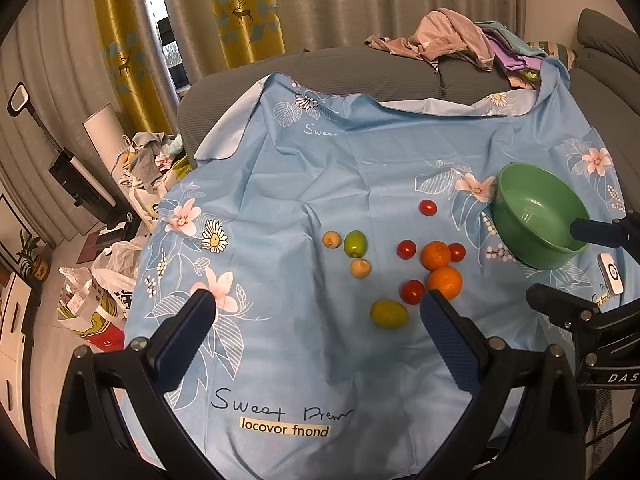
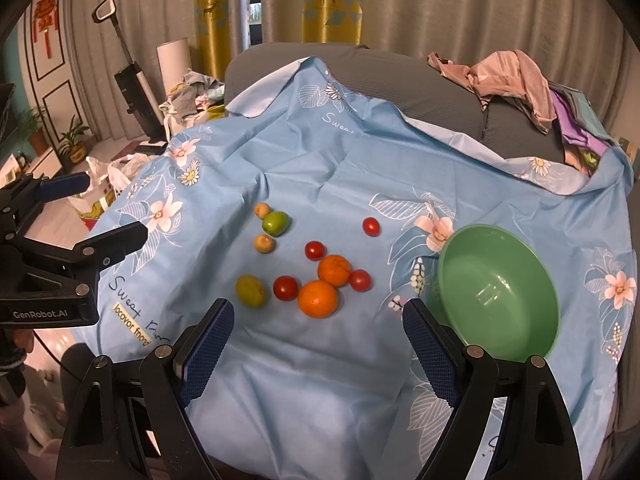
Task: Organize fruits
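Note:
Fruits lie loose on a blue flowered cloth (image 1: 320, 168): two oranges (image 1: 445, 282) (image 2: 318, 298), several red cherry tomatoes (image 1: 412, 291) (image 2: 285, 287), two green fruits (image 1: 355, 243) (image 2: 275, 223) and two small tan fruits (image 1: 360, 268) (image 2: 264, 243). An empty green bowl (image 1: 538, 220) (image 2: 498, 292) stands to their right. My left gripper (image 1: 320, 304) is open and empty, above the cloth in front of the fruits. My right gripper (image 2: 318, 316) is open and empty, just in front of the near orange, beside the bowl.
The cloth covers a grey sofa (image 1: 400, 68) with a pile of clothes (image 1: 452, 38) at the back right. On the floor to the left are bags (image 1: 104, 280), laundry (image 1: 148, 156) and a vacuum (image 2: 132, 80). Curtains hang behind.

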A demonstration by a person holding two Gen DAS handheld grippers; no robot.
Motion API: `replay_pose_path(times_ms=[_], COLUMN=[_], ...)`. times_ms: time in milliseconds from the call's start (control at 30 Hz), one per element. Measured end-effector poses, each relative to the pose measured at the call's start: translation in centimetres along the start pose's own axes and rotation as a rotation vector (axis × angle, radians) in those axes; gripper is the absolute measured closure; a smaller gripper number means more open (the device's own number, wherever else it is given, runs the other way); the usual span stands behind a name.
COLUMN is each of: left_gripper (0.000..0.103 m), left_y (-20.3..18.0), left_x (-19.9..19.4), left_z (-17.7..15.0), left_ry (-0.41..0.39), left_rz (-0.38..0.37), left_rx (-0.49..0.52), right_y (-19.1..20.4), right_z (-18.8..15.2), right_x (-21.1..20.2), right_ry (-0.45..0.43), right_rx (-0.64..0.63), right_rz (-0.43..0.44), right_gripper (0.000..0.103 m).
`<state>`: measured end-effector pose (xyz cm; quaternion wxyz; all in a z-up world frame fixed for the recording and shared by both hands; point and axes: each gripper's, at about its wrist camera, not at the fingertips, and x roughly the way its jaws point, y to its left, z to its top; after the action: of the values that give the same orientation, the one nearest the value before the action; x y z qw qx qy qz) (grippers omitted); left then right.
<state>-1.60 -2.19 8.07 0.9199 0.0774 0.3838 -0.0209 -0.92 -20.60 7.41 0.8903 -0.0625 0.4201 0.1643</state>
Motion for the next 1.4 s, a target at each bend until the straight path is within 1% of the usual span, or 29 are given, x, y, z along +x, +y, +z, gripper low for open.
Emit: replay_pose_path(times_ms=[167,567,633,833,967,1033,1100,1200,1233,1267,1300,1400], left_gripper=[0.001,0.001,0.001,0.001,0.002,0.002,0.005,0.008,0.008,0.008,0.008,0.008], left_y=[0.0,0.2,0.5,2.1,2.2,1.7,1.3,0.3,0.0,-0.2,-0.6,-1.0], left_x=[0.1,1.9,2.3,4.4,7.1,8.4,9.1,9.8,9.9,10.1,10.2,11.1], left_z=[-0.1,-0.3,-0.5,-2.1,-3.9,-4.6,-5.0,-5.1,-5.0,-4.8,-4.5,-3.9], left_ry=[0.004,0.053,0.056,0.067,0.114,0.144,0.158,0.154,0.153,0.151,0.145,0.142], left_rz=[-0.002,-0.024,-0.059,-0.260,-0.356,-0.388,-0.417,-0.467,-0.474,-0.483,-0.494,-0.509], left_rx=[0.002,-0.004,-0.015,-0.092,-0.134,-0.154,-0.162,-0.145,-0.136,-0.129,-0.121,-0.112], right_y=[0.0,-0.8,-0.9,-0.6,-0.1,0.3,0.4,-0.3,-0.7,-1.2,-1.7,-3.2], right_z=[0.0,-0.5,-0.8,-2.6,-4.4,-5.2,-5.7,-6.0,-6.0,-6.0,-6.0,-5.9], right_x=[0.0,1.7,2.0,3.8,6.1,7.5,8.5,9.8,10.2,10.6,10.9,11.7], right_ry=[0.004,0.036,0.039,0.049,0.068,0.079,0.074,0.062,0.065,0.067,0.067,0.062], right_rx=[0.001,0.016,0.021,0.021,0.038,0.047,0.059,0.104,0.122,0.145,0.169,0.228], right_rz=[0.001,0.016,0.021,0.110,0.188,0.215,0.228,0.228,0.223,0.217,0.221,0.221], right_gripper=[0.015,0.015,0.015,0.015,0.015,0.016,0.020,0.021,0.023,0.027,0.029,0.029])
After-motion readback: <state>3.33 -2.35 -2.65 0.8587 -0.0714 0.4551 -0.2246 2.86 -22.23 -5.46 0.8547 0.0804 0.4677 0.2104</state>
